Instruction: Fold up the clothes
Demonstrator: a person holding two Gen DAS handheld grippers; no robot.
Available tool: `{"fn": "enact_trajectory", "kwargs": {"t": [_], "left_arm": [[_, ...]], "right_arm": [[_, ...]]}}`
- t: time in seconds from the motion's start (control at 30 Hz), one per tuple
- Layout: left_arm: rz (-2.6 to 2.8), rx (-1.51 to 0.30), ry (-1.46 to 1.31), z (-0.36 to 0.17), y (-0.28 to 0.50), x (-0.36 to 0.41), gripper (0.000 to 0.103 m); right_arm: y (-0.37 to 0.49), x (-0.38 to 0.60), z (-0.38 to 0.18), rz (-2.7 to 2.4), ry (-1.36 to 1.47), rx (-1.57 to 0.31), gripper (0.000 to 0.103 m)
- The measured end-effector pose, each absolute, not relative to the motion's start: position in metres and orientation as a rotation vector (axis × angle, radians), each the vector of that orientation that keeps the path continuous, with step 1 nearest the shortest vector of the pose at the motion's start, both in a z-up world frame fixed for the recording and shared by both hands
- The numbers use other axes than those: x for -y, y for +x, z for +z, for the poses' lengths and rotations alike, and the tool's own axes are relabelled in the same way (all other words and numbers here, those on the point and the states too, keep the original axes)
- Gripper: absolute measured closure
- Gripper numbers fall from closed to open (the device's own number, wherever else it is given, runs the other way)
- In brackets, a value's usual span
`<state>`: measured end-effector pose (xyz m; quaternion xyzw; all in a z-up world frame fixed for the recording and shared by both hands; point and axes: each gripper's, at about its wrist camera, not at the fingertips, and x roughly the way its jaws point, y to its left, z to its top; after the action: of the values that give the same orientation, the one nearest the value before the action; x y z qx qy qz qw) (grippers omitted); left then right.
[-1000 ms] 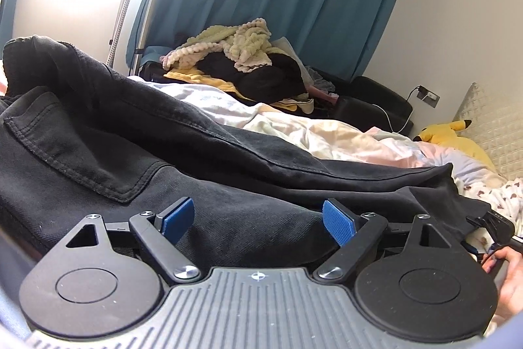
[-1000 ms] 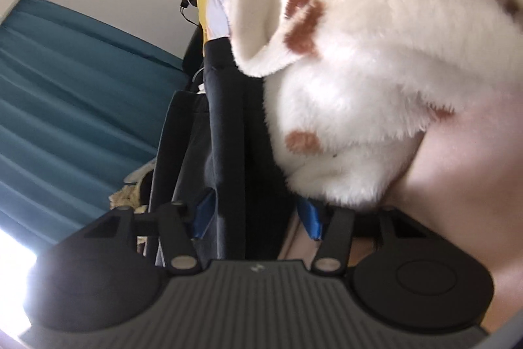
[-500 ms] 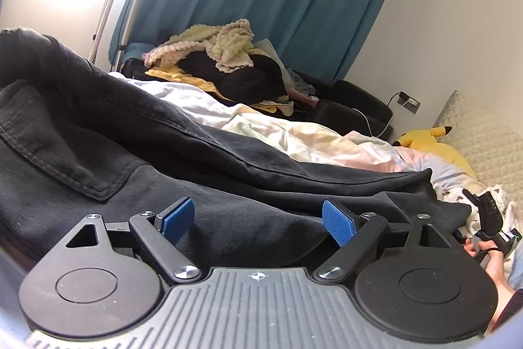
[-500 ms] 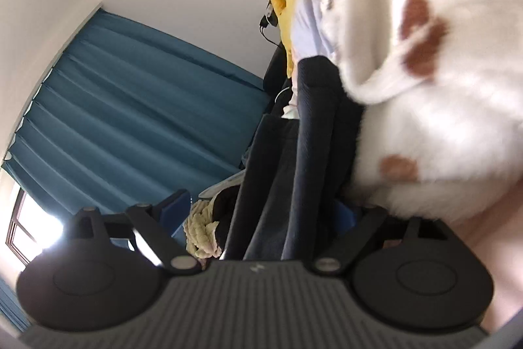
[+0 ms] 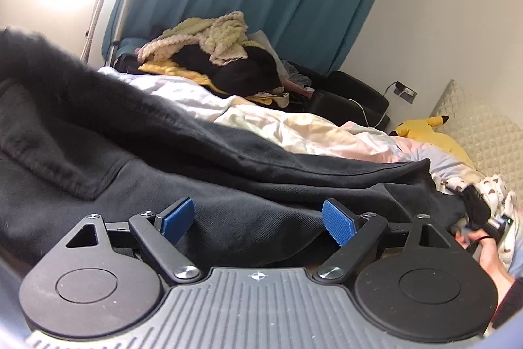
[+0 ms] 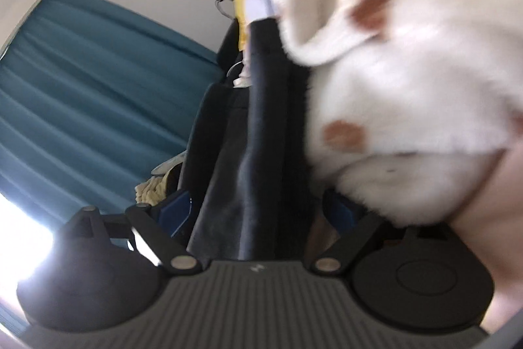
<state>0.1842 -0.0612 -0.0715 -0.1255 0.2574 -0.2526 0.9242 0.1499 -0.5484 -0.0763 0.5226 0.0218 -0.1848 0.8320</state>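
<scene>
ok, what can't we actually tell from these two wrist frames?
- Right wrist view: the black garment is motion-blurred; whether the right gripper jaws, just opened, touch it is unclear.
- Right wrist view: the white spotted fleece fills the right side and hides the bed.
- Left wrist view: the garment's near edge is hidden behind the left gripper, and its left end is cut off by the frame.
- Garment type: unclear.
</scene>
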Motion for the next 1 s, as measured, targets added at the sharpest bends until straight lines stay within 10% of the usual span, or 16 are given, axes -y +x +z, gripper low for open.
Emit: {"fn": "enact_trajectory", "kwargs": {"t": [0.17, 0.23, 0.27, 0.5, 1.0], "left_arm": [[-0.557, -0.511, -0.22, -0.062, 0.183, 0.07, 0.015], [-0.547, -0.506, -0.151, -0.056, 0.183, 0.082, 0.015], [-0.533, -0.505, -0.096, -0.051, 0.185, 0.091, 0.015], [-0.577, -0.518, 0.036, -0.017, 0.247, 0.168, 0.015], [-0.489, -0.685, 0.168, -0.116, 0.331, 0.254, 0.01]], "right_arm": [[0.175, 0.534, -0.051, -0.321, 0.969, -0.03, 0.017], [0.168, 0.541, -0.064, -0.453, 1.017, -0.097, 0.049], [0.166, 0.544, -0.071, -0.529, 1.034, -0.148, 0.085], [0.138, 0.527, -0.037, -0.545, 0.969, -0.028, 0.096], [0.114, 0.552, -0.055, -0.592, 0.862, -0.096, 0.095]]}}
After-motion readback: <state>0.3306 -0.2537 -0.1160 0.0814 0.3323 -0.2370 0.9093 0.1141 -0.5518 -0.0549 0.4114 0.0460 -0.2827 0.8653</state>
